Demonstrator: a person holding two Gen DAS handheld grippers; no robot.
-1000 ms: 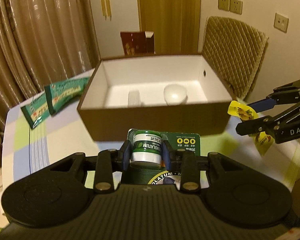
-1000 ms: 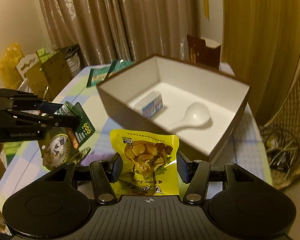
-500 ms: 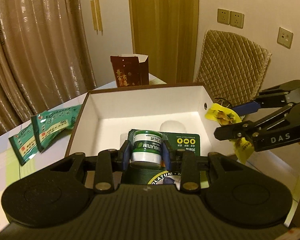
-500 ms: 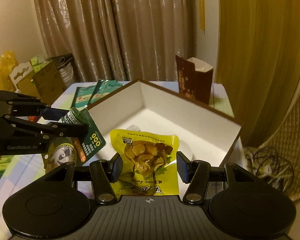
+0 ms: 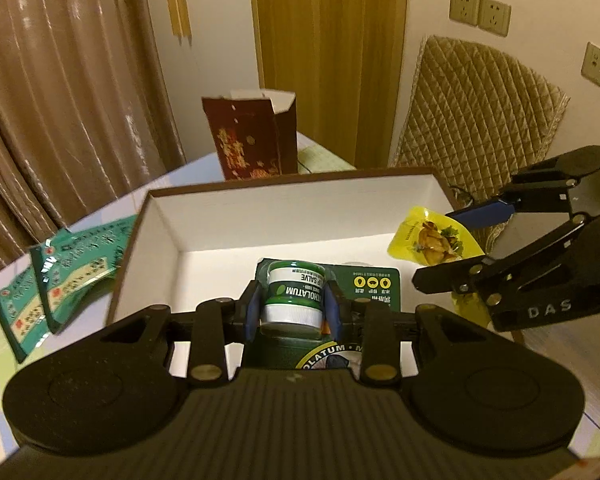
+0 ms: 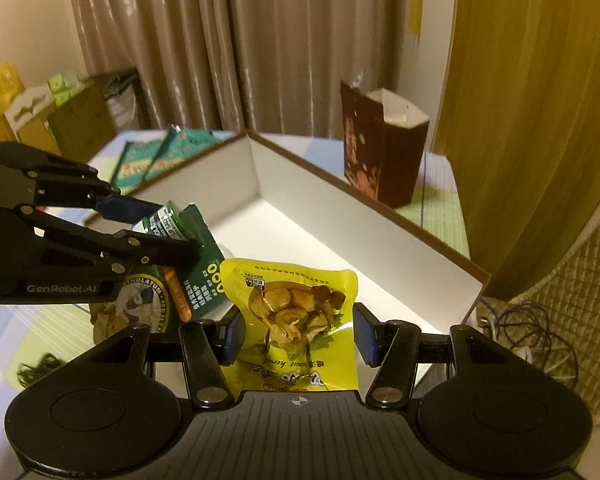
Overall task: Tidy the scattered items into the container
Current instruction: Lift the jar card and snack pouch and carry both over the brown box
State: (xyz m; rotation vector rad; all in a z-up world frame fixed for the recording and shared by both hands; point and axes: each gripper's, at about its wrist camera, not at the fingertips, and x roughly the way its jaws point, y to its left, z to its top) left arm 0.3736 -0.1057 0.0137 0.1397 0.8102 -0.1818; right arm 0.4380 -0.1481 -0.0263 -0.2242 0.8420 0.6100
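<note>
Left tool (image 5: 293, 311) clamps a green salve jar on its card (image 5: 294, 294) above the near half of the open brown box (image 5: 284, 216); beside it the right tool (image 6: 299, 334) pinches a yellow snack pouch (image 6: 300, 312) over the box's right rim, both awaiting release

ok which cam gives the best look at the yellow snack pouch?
Right wrist view: the yellow snack pouch fills the centre, front face on, print and contents readable, between the right gripper fingers. Left wrist view shows the yellow snack pouch small and side-on over the box edge, partly hidden by the fingers.
</note>
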